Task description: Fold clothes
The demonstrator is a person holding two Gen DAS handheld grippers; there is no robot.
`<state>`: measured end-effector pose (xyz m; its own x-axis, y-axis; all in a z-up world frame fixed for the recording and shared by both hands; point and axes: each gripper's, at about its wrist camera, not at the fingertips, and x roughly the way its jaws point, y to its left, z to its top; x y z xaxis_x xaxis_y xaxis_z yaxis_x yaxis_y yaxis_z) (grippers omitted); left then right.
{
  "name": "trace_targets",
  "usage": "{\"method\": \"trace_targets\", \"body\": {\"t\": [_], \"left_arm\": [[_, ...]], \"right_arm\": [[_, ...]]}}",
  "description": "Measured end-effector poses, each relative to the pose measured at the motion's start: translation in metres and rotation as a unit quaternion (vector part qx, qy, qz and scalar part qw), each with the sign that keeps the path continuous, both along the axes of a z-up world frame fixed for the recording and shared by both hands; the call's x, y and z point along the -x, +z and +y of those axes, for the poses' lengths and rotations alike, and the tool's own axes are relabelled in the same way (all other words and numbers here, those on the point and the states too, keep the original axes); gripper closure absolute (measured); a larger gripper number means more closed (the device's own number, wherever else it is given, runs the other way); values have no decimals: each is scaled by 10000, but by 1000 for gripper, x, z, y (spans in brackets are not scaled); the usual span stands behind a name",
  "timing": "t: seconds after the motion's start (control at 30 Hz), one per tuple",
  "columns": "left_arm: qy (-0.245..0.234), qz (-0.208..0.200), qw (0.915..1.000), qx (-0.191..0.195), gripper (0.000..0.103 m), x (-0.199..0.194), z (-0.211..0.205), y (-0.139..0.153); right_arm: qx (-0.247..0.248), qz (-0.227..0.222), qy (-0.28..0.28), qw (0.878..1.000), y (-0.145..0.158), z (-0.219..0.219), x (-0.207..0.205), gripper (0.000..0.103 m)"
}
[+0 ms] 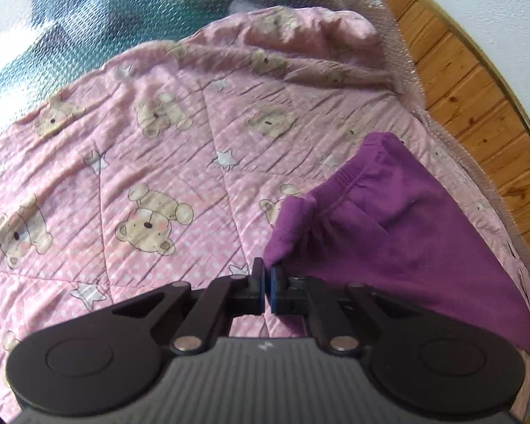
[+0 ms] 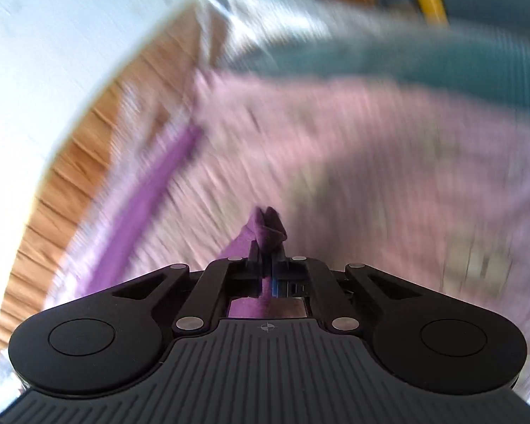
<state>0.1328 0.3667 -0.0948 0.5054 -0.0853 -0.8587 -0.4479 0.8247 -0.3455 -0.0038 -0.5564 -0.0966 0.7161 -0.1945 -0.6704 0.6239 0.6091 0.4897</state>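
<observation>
Working over a pink quilted blanket printed with teddy bears and stars (image 1: pixel 180 148), beside wooden wall panelling (image 1: pixel 477 81), we pinch a purple fabric garment (image 1: pixel 388 219) in both grippers: left gripper (image 1: pixel 267 275) and right gripper (image 2: pixel 266 247) jaws are each clamped on its cloth above the blanket.

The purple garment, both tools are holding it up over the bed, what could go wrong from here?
1. The left tool pinches only a small corner of the purple garment; it may slip out.
2. The right wrist view is motion-blurred, so the right tool may be swinging fast and could yank the cloth free or fold it crooked on the pink quilt.
</observation>
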Motion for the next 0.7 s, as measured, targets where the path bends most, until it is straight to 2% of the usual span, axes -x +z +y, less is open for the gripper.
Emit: {"method": "trace_targets", "body": {"t": [0.07, 0.1, 0.17, 0.27, 0.37, 0.47, 0.5, 0.53, 0.57, 0.63, 0.7], "left_arm": [[-379, 114, 9992, 9, 101, 8, -2, 4], [-526, 273, 9982, -40, 101, 11, -5, -4], [-795, 583, 9950, -134, 101, 18, -10, -20], [-607, 878, 9942, -152, 100, 29, -6, -52], [-470, 1064, 9930, -221, 100, 38, -1, -70], [-333, 980, 9938, -413, 93, 50, 13, -61], [-276, 827, 9951, -462, 91, 55, 19, -53], [-199, 663, 9963, -513, 91, 58, 23, -41], [-122, 499, 9971, -565, 91, 61, 27, -30], [-165, 114, 9981, -589, 91, 57, 25, -8], [-371, -298, 9974, -545, 88, 46, 15, 11]], "right_arm": [[226, -25, 62, 9997, 17, -6, -3, 101], [335, 152, 103, 9993, 17, -12, -4, 101], [427, 775, 155, 9960, -1, -24, -6, 101], [132, 1518, 27, 9883, -44, -39, 1, 101], [64, 1820, -102, 9832, -63, -42, 17, 101], [305, 2116, -130, 9768, -59, -38, 22, 100], [391, 2203, -125, 9746, -57, -36, 23, 100], [477, 2289, -121, 9722, -55, -34, 24, 95], [728, 2314, -154, 9700, -46, -27, 23, 81], [1451, 2272, -271, 9626, -22, -5, 17, 65], [2166, 2218, -386, 9499, 3, 16, 12, 64]]}}
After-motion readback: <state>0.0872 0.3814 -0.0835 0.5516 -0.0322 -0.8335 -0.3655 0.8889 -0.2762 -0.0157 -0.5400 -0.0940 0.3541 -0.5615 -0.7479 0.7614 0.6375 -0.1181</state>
